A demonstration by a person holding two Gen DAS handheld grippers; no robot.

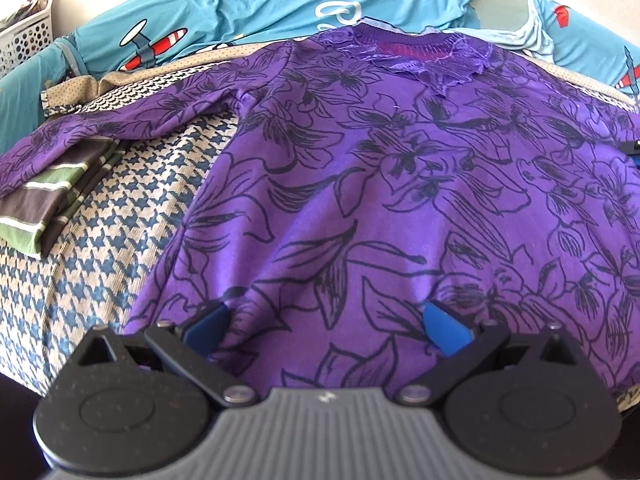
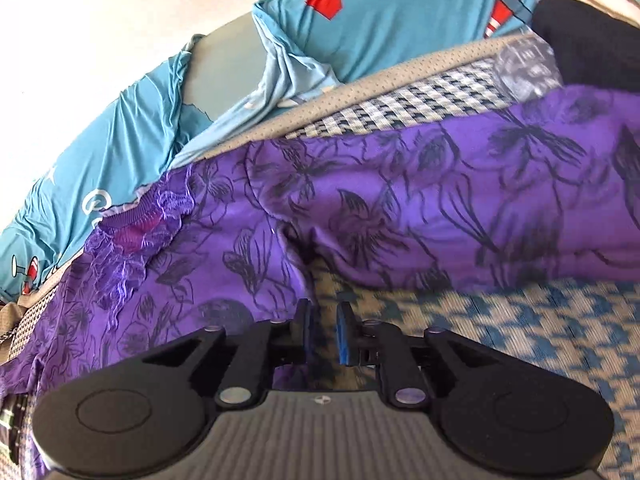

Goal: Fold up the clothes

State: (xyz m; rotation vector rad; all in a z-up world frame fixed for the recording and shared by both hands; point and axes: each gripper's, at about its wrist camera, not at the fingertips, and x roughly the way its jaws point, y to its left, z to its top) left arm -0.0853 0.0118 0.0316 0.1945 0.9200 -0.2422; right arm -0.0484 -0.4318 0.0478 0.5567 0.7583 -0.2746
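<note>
A purple long-sleeved top point(image 1: 360, 184) with black flower outlines lies spread flat on the houndstooth bed cover point(image 1: 132, 216), neck away from me. My left gripper point(image 1: 324, 320) is open, its blue pads wide apart over the top's lower hem. My right gripper point(image 2: 325, 330) is at the top's right armpit point(image 2: 296, 248), where the sleeve point(image 2: 460, 208) stretches out to the right. Its blue pads stand nearly closed with a narrow gap and hold nothing that I can see. The lace collar point(image 2: 132, 232) lies to its left.
A folded green and brown striped garment point(image 1: 44, 200) lies at the left under the top's left sleeve. A blue aeroplane-print bedsheet point(image 1: 248, 4) runs along the far edge. A white perforated basket point(image 1: 24, 36) stands at the far left. A dark object point(image 2: 592, 40) sits at the far right.
</note>
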